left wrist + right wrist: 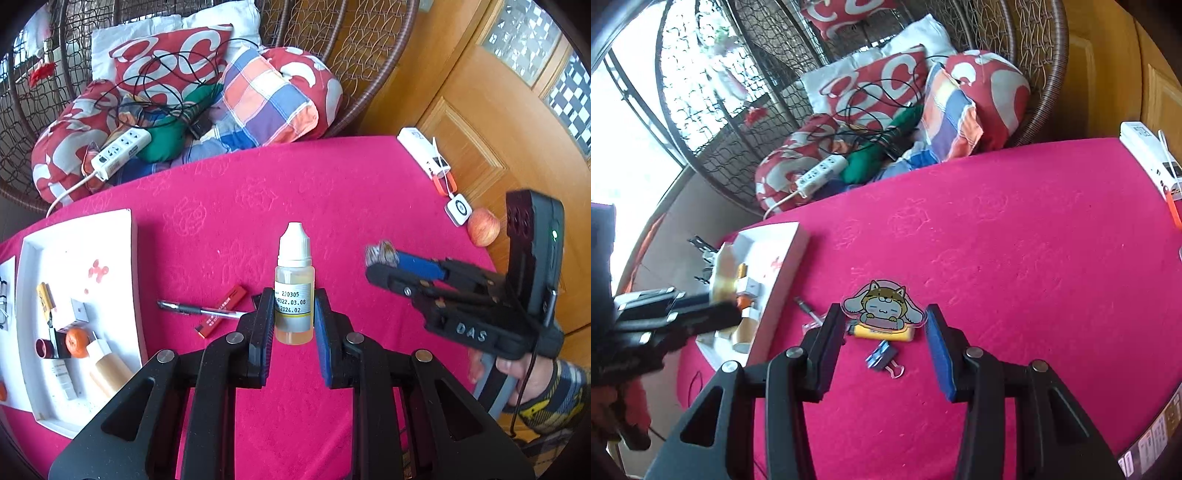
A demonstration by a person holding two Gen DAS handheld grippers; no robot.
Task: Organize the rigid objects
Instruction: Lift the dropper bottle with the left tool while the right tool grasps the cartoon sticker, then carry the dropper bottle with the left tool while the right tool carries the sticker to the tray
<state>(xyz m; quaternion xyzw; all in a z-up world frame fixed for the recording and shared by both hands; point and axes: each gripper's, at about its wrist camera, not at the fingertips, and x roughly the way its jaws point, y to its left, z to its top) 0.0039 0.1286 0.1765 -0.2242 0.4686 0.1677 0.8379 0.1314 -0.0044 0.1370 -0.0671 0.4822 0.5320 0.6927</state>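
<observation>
My left gripper (294, 321) is shut on a small clear dropper bottle (294, 291) with a white cap and yellowish liquid, held upright above the pink tablecloth. A white tray (79, 236) at the left holds several small items, among them a tangerine (77, 341) and a tan bottle (107, 369). My right gripper (882, 328) is open; between its fingers stands a cartoon acrylic figure (882, 304), apparently held, with a yellow lighter (886, 334) and a blue binder clip (881, 356) on the cloth beneath. In the left wrist view the right gripper (384, 258) shows blurred, with the figure at its tip.
A black pen (199, 310) and a red lighter (221, 312) lie on the cloth right of the tray. An apple (484, 227), a white box (423, 149) and a small white device (460, 210) sit at the table's right edge. A wicker chair (365, 48) with cushions stands behind.
</observation>
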